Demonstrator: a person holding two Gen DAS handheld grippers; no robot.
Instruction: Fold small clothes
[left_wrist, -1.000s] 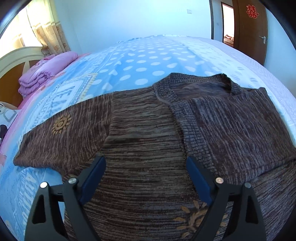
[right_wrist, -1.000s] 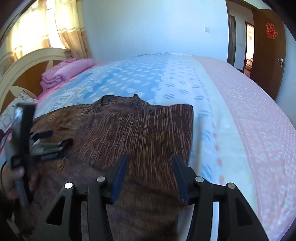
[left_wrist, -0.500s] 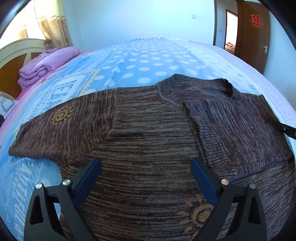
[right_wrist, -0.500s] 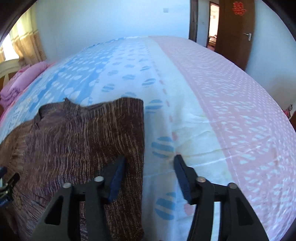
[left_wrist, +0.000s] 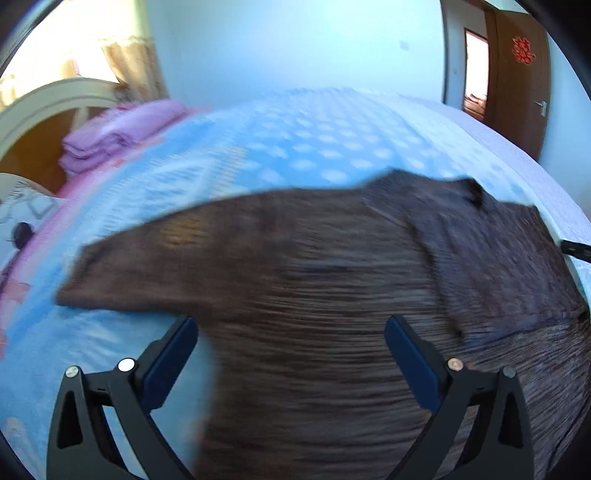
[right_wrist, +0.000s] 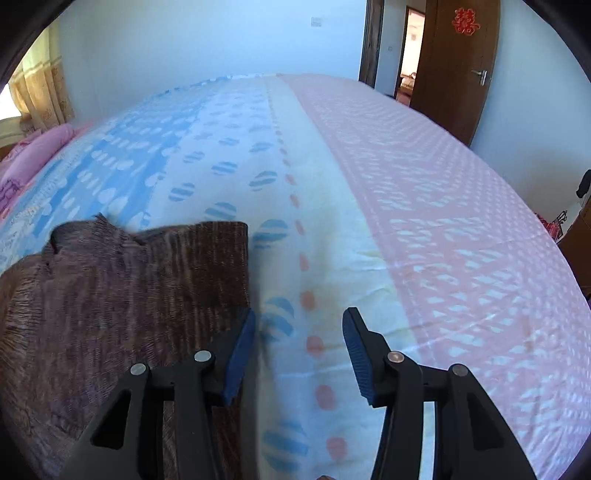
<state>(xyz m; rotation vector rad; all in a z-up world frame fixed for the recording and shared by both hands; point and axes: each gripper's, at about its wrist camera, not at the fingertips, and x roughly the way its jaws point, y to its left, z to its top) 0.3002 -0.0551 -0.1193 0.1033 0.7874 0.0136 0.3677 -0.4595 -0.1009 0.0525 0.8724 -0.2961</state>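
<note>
One brown sweater (left_wrist: 332, 295) flat on bed (right_wrist: 406, 221), left hand-held gripper (left_wrist: 291, 328) just spread wide, right hand-held gripper (right_wrist: 299, 328) parted, both empty.

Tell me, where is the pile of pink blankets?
In the left wrist view, the pink blankets sit far left on the bed, beside the headboard, beyond the brown sweater.

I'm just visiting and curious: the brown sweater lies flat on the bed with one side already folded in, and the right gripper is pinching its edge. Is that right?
Not quite. The right gripper pinches nothing: the right wrist view shows its jaws apart over bare bedsheet, beside the brown sweater. The rest holds.
</note>
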